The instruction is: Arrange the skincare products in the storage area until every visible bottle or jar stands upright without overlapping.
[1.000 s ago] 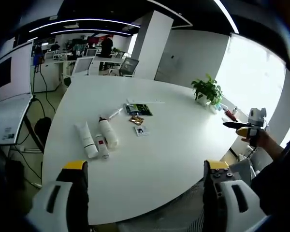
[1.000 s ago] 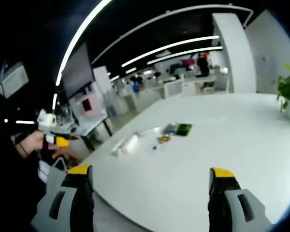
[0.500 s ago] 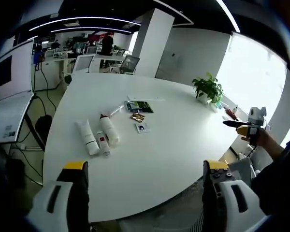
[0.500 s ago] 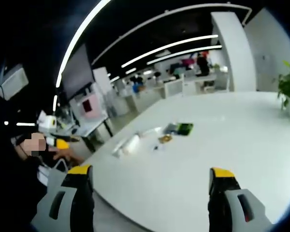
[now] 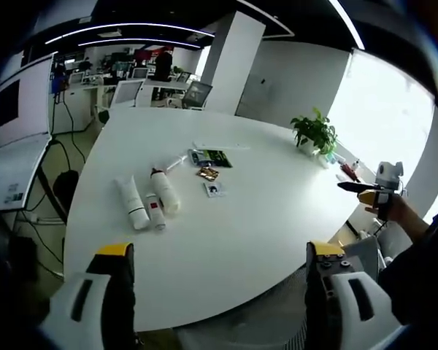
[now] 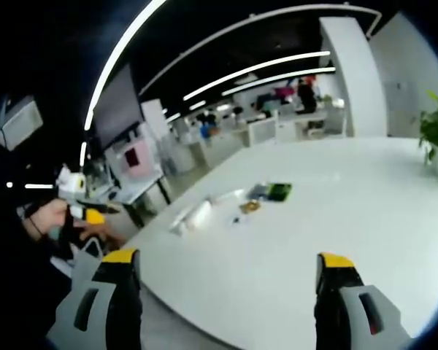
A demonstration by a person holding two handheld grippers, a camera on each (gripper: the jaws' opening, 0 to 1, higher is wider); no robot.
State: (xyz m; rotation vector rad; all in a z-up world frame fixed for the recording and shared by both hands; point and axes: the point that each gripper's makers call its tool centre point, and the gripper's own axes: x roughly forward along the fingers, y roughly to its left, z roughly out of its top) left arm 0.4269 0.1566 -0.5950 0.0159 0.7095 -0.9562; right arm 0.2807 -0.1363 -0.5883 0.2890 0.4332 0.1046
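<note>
Three white skincare tubes and bottles lie flat side by side on the round white table [image 5: 263, 226]: a long tube [image 5: 131, 203], a small one with a red mark [image 5: 155, 212] and a bottle with a red-tipped cap [image 5: 165, 192]. Sachets [image 5: 209, 173] and a green packet [image 5: 212, 157] lie beyond them. In the right gripper view the same white products [image 6: 192, 216] and the green packet [image 6: 279, 192] are small and far off. My left gripper [image 5: 217, 255] is open, well short of the products. My right gripper [image 6: 228, 259] is open too, empty, and also appears at the right [image 5: 365, 191] in a hand.
A potted plant [image 5: 314, 135] with small items beside it stands at the table's far right edge. Desks, chairs and a white pillar [image 5: 230, 58] lie beyond the table. The other hand-held gripper [image 6: 84, 208] is at the left of the right gripper view.
The left gripper view has shifted slightly, so the products sit a little higher in the picture. Nothing on the table moved; both grippers stay open.
</note>
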